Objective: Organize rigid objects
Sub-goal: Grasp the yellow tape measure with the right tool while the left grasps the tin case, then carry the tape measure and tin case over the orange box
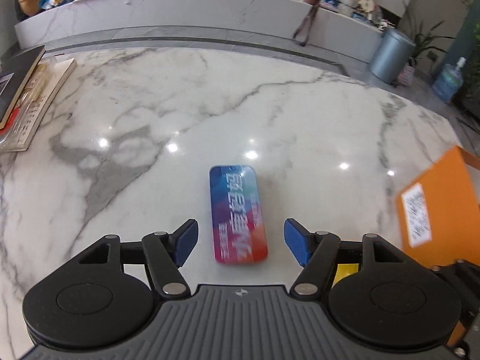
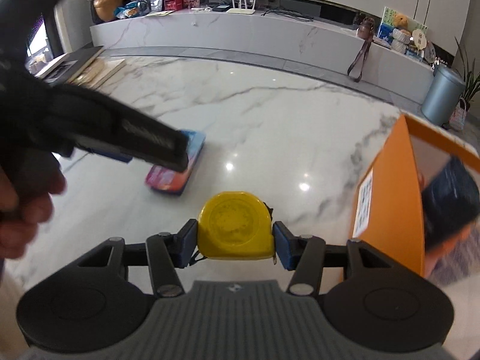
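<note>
Lying flat on the marble table, the tin points its long axis toward twelve o'clock, straight ahead of the left gripper, whose fingers spread wide on either side without touching it. That hand is nearer. At three o'clock, the right gripper pinches a yellow tape measure beside the orange box.
</note>
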Demonstrator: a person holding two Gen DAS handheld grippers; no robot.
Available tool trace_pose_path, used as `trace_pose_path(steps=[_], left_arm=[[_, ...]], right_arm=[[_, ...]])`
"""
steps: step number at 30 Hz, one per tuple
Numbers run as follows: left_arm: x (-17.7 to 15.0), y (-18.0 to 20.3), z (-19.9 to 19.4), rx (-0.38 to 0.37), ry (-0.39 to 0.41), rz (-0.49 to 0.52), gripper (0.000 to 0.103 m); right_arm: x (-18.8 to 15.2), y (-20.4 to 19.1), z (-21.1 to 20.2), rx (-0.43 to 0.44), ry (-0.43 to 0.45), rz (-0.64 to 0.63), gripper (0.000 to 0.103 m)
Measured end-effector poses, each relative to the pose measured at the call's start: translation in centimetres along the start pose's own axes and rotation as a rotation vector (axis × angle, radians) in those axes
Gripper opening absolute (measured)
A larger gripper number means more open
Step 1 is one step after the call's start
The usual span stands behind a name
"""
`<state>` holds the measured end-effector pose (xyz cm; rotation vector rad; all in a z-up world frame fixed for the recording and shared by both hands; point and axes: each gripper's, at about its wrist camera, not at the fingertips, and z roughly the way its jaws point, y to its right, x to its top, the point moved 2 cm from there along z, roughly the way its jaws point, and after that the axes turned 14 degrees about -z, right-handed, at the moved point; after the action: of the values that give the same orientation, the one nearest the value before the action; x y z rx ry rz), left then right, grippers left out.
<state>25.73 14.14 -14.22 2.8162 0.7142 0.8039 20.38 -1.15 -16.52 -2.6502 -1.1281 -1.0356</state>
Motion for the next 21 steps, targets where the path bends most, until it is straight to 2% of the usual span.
trace_pose_path(steps=[7,11,14,17,21], left_arm=[[-0.2,0.8,3.0,0.061,0.015,0.016,0.08],[-0.6,1.4,3.3,0.09,0.062,0.071,0.076],[-0.7,1.6,3.2,0.08,0.072,0.083,0.07],[-0.7,1.8,3.1,0.071,0.083,0.1,0.054],[-0.8,2.0,3.0,0.062,0.083,0.111,0.051]], right_arm=[[1.3,1.4,2.1,0.006,-0.021,0.037,0.055],[1.0,1.5,2.4,0.01,-0.025,0.042,0.055],[0.8,1.5,2.4,0.017,-0.024,0.054,0.055],[0.8,1.4,2.5,0.01,-0.029,0.056,0.055],[0.7,1.4,2.4,0.005,-0.035,0.065,0.055]])
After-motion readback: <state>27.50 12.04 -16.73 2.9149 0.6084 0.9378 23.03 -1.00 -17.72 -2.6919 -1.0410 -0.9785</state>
